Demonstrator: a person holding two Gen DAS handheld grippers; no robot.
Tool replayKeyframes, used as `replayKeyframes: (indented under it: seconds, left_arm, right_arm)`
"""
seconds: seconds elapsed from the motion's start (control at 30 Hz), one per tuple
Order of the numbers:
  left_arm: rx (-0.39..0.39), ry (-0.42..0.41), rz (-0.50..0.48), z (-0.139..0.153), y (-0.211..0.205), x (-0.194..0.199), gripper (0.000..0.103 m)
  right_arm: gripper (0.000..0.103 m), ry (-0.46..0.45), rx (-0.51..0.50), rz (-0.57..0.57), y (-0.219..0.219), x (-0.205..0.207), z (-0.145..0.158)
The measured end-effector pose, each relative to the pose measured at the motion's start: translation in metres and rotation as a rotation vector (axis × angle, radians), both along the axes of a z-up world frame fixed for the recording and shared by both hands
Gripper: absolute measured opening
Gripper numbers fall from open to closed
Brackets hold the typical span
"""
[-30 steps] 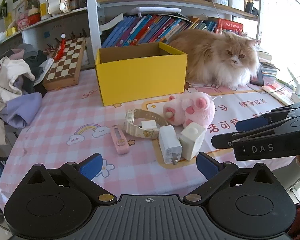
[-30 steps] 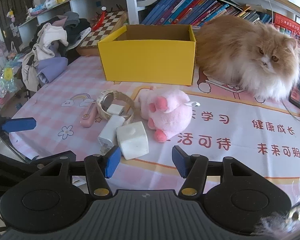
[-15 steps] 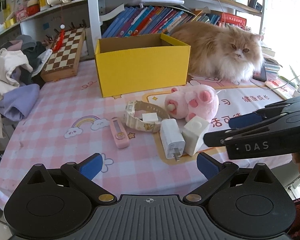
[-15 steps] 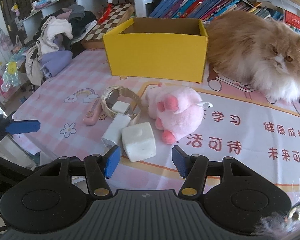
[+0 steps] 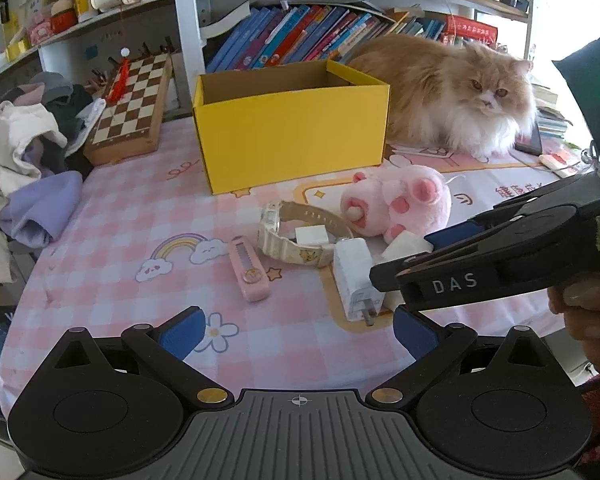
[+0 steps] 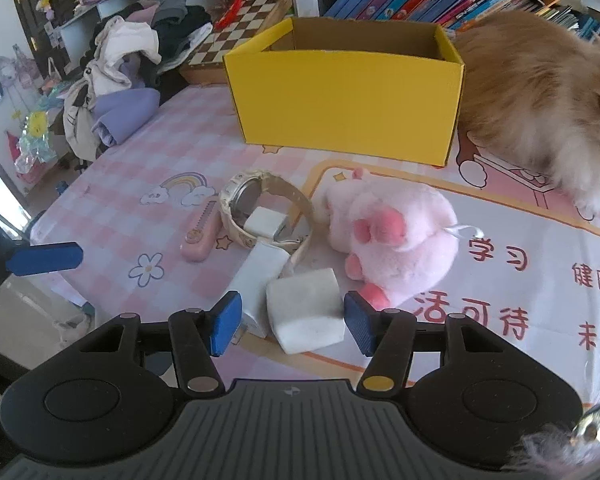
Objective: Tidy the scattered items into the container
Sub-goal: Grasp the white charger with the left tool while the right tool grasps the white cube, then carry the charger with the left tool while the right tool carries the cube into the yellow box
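A: What's moved since a sec ago?

B: I've brought the right gripper fwd and down; the white cube now sits between its blue pads, jaws wide apart, pads just beside it, nothing clamped. From the left cam that gripper now covers most of the cube.

A: And the left gripper?

B: Hovers over the near table edge, jaws spread wide, empty.

A: Where's the stuff?

B: All on the pink checked tablecloth. White charger touches the cube's left side. Behind them: cream watch w/ a small white block inside its strap loop, pink slim case to its left, pink plush to its right. Yellow box stands farther back, top open; can't see its floor. Fluffy orange cat lies right of the box.
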State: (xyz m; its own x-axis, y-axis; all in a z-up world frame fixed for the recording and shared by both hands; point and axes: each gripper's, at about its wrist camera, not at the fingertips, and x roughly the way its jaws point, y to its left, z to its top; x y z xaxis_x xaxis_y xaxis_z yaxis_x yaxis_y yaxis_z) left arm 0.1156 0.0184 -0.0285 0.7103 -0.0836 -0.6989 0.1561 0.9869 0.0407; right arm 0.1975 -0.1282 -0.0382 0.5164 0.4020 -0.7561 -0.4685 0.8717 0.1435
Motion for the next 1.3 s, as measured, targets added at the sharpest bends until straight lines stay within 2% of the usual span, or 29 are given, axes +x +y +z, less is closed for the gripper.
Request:
replayKeyframes:
  seconds: [0.07,0.1,0.2,0.37,0.57,0.77,0.83,0.9,0.97,1.13,1.3]
  left_arm:
    - [-0.006,0.002,-0.004,-0.001,-0.001,0.003,0.1]
    - [-0.01,0.002,-0.008,-0.001,-0.002,0.004,0.1]
    - [-0.025,0.012,-0.025,-0.005,-0.006,0.01,0.099]
    - [-0.035,0.03,-0.071,-0.012,-0.019,0.023,0.09]
    - [-0.016,0.042,-0.111,-0.023,-0.033,0.042,0.072]
    - [-0.022,0.094,-0.095,-0.04,-0.038,0.064,0.049]
    - [-0.045,0.11,-0.096,-0.044,-0.037,0.068,0.034]
    - [-0.059,0.119,-0.087,-0.046,-0.035,0.069,0.025]
    - [-0.068,0.122,-0.091,-0.045,-0.033,0.068,0.025]
    - [-0.089,0.119,-0.102,-0.039,-0.027,0.057,0.025]
    - [-0.098,0.089,-0.101,-0.028,-0.02,0.046,0.025]
  right_arm:
    - [0.049,0.001,0.001,-0.003,-0.001,0.003,0.0]
    - [0.036,-0.001,-0.001,-0.008,-0.003,0.003,0.0]
    - [0.033,-0.003,-0.008,-0.03,-0.013,0.003,0.003]
    - [0.032,-0.006,-0.018,-0.068,-0.031,0.002,0.008]
    - [0.033,0.017,-0.038,-0.093,-0.046,0.003,0.005]
    - [0.038,0.028,-0.041,-0.058,-0.045,0.009,-0.001]
    - [0.041,0.035,-0.05,-0.046,-0.042,0.011,-0.004]
    - [0.042,0.041,-0.056,-0.036,-0.041,0.013,-0.006]
    - [0.043,0.044,-0.056,-0.034,-0.04,0.014,-0.008]
    - [0.034,0.047,-0.049,-0.035,-0.041,0.013,-0.006]
    - [0.033,0.027,-0.04,-0.026,-0.039,0.004,0.001]
